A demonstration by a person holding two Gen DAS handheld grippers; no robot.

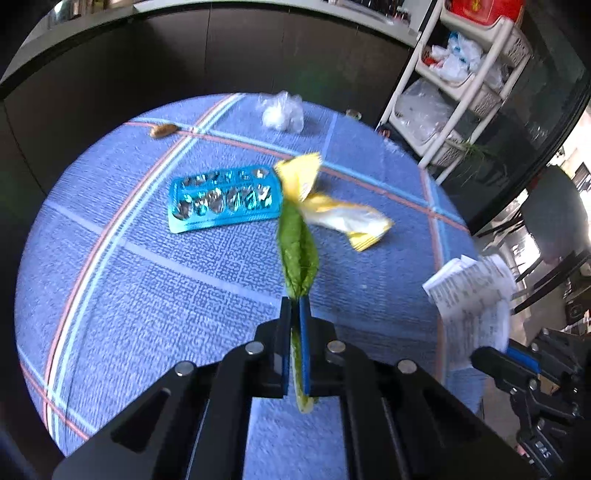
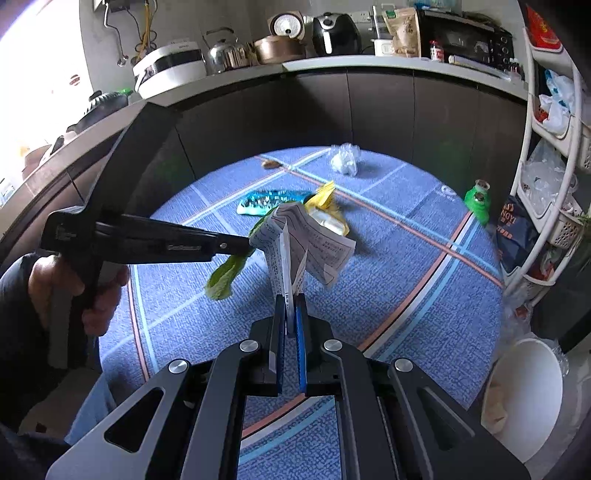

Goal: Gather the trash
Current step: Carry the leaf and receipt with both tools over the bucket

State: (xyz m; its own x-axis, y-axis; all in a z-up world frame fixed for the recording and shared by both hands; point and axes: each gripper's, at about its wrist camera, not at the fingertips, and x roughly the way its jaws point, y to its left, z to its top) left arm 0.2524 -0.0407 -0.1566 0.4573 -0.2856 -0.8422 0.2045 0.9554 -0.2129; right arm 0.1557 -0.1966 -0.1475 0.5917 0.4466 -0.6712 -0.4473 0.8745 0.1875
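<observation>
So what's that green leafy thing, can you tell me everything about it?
The green leaf is long and narrow, with a fold down its middle and a paler yellowish stalk end. It looks soft and a little limp, like a vegetable leaf. The left tongs are shut on it near the stalk, holding it in the air above the blue tablecloth. Its tip points away toward the yellow wrapper, while the stalk end hangs out behind the blue pads. In the right wrist view it droops downward.

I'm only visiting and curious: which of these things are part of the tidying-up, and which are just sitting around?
Part of the job:
green leaf, held
printed leaflet, held
blue blister pack
yellow wrapper
crumpled plastic
white bin, probably

Just there:
kettle
air fryer
shelf rack
</observation>
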